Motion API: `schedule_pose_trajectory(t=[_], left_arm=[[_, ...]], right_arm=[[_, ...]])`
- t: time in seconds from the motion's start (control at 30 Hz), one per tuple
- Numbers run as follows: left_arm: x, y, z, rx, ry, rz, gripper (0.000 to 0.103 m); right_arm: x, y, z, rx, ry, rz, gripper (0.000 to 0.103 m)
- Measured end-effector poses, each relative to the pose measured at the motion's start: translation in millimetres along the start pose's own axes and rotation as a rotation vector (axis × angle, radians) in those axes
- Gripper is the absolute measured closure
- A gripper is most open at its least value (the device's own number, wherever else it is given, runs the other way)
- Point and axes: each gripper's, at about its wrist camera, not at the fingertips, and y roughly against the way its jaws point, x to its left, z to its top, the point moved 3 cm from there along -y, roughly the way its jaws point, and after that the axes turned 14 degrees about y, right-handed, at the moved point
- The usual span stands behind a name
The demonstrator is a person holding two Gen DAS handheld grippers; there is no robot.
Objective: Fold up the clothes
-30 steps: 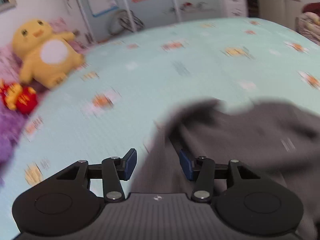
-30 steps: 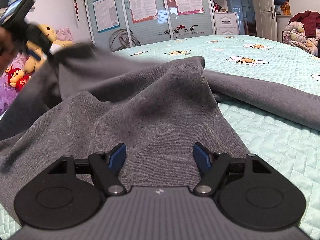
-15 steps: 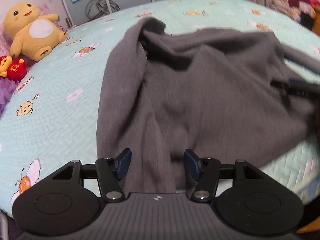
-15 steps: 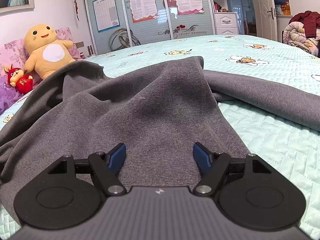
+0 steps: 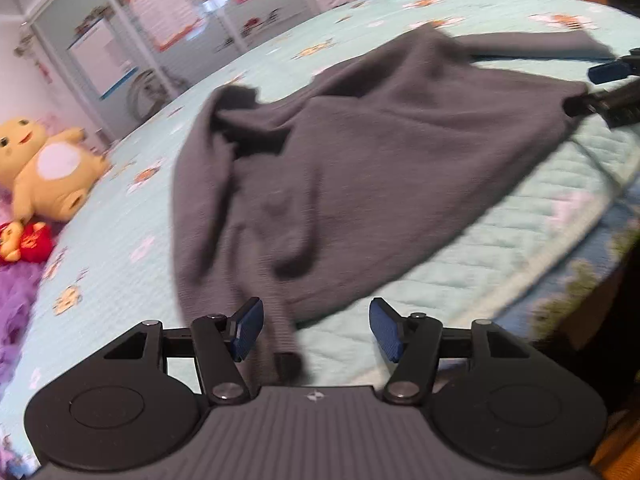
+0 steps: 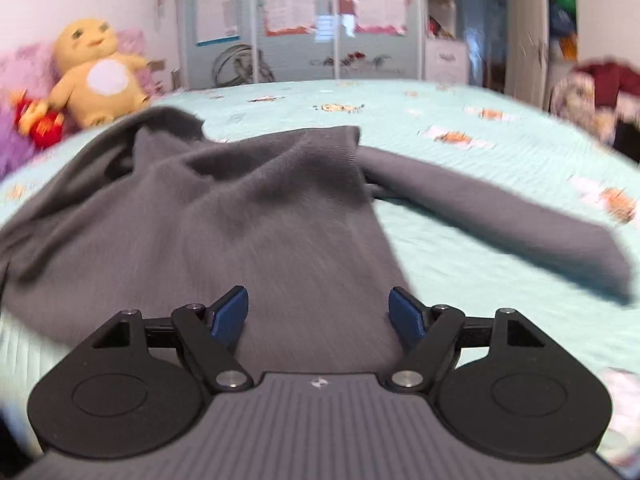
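Sweater (image 5: 360, 168), grey and rumpled, lies spread on the mint quilted bed (image 5: 500, 248), one sleeve (image 6: 500, 216) trailing off toward the right; my left gripper (image 5: 316, 326) has its fingers spread wide, a fold of the hem lying loose between them; my right gripper (image 6: 320, 314) is likewise spread over the cloth, pinching nothing; I see a yellow plush toy (image 6: 98, 76) near the pillows, with a small red doll (image 6: 38, 122) just beside it.

A yellow plush toy (image 6: 98, 74) sits beside a red plush (image 6: 40, 122).
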Motion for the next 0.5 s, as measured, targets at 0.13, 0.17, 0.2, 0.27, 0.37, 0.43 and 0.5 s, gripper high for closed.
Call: schedule_pose_trajectory(t=[0.13,0.17,0.2,0.27,0.37,0.43,0.5], left_arm=[[-14,-8,-4,0.012,-0.031,-0.017,0.039],[-13,-11,-4,0.022,-0.021,-0.009,0.038],[-12,-13,-5,0.031,-0.011,-0.003,0.037],[-6,-12,-6,0.038,0.012,-0.002,0.037],[3,-10,-11,0.037,-0.004,0.059,0.037],[11,-10,-13,0.046,0.011,0.087,0.037],[20,-11,-15,0.058,0.031,0.115,0.037]], right_arm=[[-9,41,-26,0.042,0.090,-0.080,0.026],[-12,45,-29,0.056,0.087,-0.090,0.026],[-14,45,-29,0.063,0.077,-0.096,0.026],[-16,39,-26,0.075,0.079,-0.120,0.026],[-7,21,-24,0.097,0.160,-0.152,0.026],[-5,12,-21,0.098,0.190,-0.175,0.026],[-9,9,-15,0.078,0.166,-0.182,0.027]])
